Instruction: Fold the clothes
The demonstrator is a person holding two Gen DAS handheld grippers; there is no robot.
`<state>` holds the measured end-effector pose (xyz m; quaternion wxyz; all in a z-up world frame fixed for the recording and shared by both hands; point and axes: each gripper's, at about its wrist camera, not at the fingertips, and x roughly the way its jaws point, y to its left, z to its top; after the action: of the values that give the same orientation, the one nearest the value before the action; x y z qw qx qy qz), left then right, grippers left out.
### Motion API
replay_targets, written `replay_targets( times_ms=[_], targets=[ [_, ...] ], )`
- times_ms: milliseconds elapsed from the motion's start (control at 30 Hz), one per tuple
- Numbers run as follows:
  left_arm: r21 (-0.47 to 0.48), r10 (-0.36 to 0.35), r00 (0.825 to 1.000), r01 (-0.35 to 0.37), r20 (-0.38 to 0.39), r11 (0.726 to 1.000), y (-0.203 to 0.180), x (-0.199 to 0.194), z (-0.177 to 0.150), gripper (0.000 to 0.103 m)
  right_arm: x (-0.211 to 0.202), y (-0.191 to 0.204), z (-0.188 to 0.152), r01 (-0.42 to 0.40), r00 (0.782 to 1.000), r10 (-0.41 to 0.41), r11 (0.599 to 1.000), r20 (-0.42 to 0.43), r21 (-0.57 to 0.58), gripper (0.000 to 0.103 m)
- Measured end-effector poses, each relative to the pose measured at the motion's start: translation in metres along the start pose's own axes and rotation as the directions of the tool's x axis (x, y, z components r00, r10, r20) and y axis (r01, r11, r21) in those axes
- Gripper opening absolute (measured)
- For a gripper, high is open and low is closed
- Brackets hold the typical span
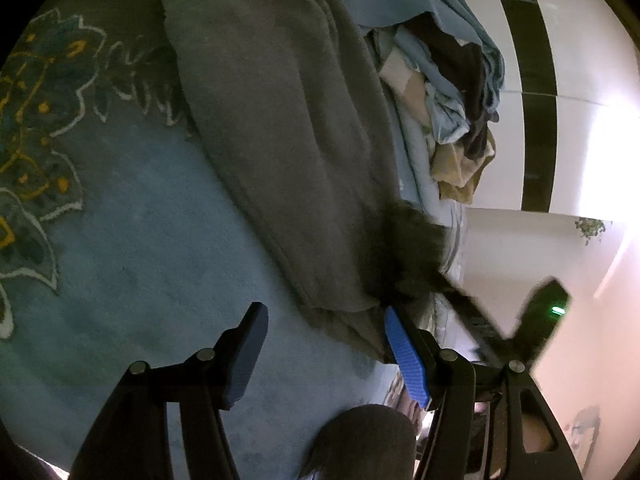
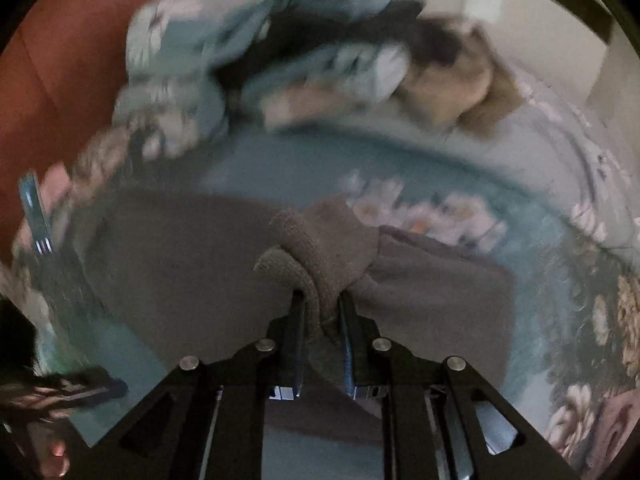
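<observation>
A grey knitted garment (image 1: 280, 132) is laid out lengthwise on a blue patterned bedspread (image 1: 140, 220), beside a heap of unfolded clothes (image 1: 448, 80); the fold is judged to be at its opening step. A bunched edge of the garment is clamped in the near-closed jaws of the right gripper (image 2: 320, 300), while the left gripper (image 1: 324, 344) is held with its jaws apart and empty just beside the garment's near end. The pinched edge is next to be carried across the garment, and a matching grip by the left gripper is probably called for.
</observation>
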<state>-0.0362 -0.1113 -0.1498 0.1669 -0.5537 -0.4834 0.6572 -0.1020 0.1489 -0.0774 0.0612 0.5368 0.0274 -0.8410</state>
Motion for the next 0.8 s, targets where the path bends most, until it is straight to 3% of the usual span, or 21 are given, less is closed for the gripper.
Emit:
replay_targets(
  times_ms=[133,300,367,467,567,667,800],
  targets=[
    [0.002,0.025,1.000,-0.025,0.016,1.000,0.001,-0.005,0.000,0.065,0.026,0.018,-0.020,-0.014,0.998,0.015,1.000,-0.060,0.004,0.016],
    [-0.006,0.057,0.998,-0.057,0.026,0.998,0.004,-0.004,0.003,0.065,0.025,0.020,-0.019,-0.050,0.998,0.052,0.998,-0.034,0.033,0.017],
    [-0.005,0.080,0.996,-0.080,0.032,0.997,0.005,-0.005,0.004,0.065,0.033,0.018,-0.019,-0.066,0.996,0.067,0.997,-0.051,0.032,0.022],
    [-0.007,0.119,0.992,-0.119,0.046,0.993,0.008,-0.007,0.008,0.065,0.044,0.016,-0.026,-0.140,0.986,0.141,0.990,-0.094,0.018,0.040],
    [-0.021,0.156,0.984,-0.155,0.087,0.988,0.012,-0.017,0.020,0.065,0.034,0.007,-0.034,-0.210,0.975,0.212,0.977,-0.070,0.034,0.044],
    [-0.032,0.210,0.964,-0.207,0.163,0.978,0.015,-0.032,0.047,0.065,0.014,-0.025,-0.040,-0.308,0.951,0.307,0.937,0.027,0.167,0.053],
    [-0.060,0.257,0.938,-0.250,0.234,0.966,0.017,-0.039,0.086,0.065,-0.002,-0.086,-0.055,-0.409,0.913,0.375,0.832,0.164,0.375,0.054]
  ],
)
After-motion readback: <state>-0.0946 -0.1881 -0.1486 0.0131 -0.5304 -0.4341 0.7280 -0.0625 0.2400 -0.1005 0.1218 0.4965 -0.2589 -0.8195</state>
